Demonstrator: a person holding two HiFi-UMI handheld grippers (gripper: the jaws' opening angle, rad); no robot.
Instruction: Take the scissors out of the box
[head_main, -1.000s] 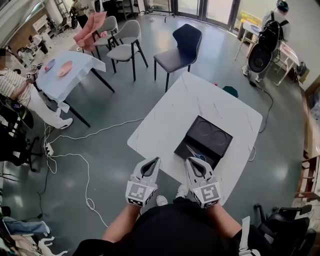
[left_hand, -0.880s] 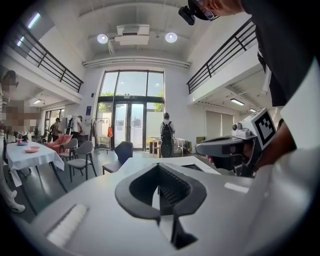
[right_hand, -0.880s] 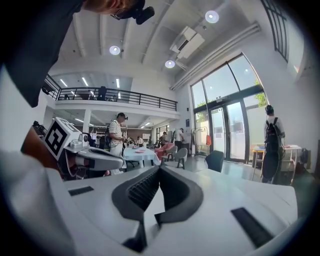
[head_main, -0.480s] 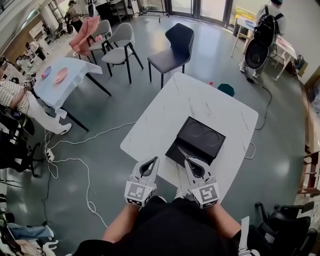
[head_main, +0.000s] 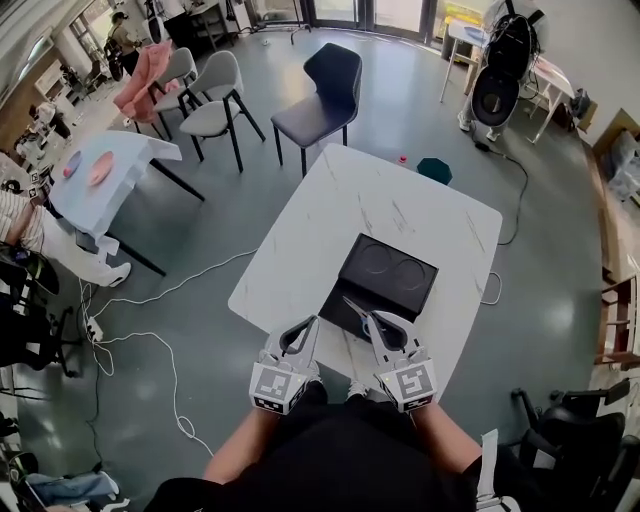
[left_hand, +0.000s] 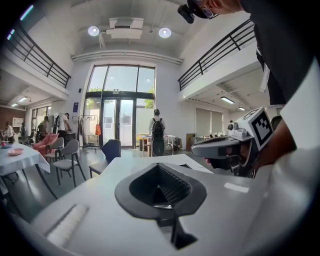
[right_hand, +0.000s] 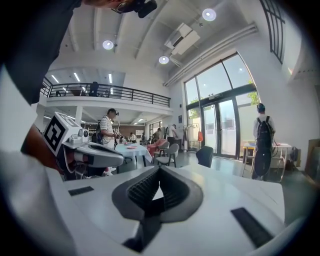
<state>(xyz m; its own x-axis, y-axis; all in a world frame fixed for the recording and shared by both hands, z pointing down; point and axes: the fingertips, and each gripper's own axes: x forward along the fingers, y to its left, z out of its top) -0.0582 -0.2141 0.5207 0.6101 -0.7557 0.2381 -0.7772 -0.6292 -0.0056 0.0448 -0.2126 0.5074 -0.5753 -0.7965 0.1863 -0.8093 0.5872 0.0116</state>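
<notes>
Head view, with my two gripper views. My left gripper (head_main: 311, 323) and right gripper (head_main: 372, 318) are level with each other at the near edge of a white table (head_main: 390, 205), and each has its jaws closed tip to tip on themselves. Surroundings: beyond my fingertips, past the table's far edge, stand three chairs, one dark chair (head_main: 320, 95) and two grey chairs (head_main: 215, 100). A teal object (head_main: 434, 170) sits on the floor at the far corner. Well to the left of my left fingers is a second, cloth-covered table (head_main: 110, 165), and cables (head_main: 150, 325) trail over the floor on that side. A person with a backpack (left_hand: 158, 131) stands far ahead by the glass doors. On the white table there is one black box (head_main: 385, 280), open, with two round recesses in its far part. One pair of scissors (head_main: 352, 304) lies in the box's near part, just left of my right fingertips and right of my left ones, nearer the right. My right fingertips reach over the box's near edge. Whether they touch the scissors cannot be told.
</notes>
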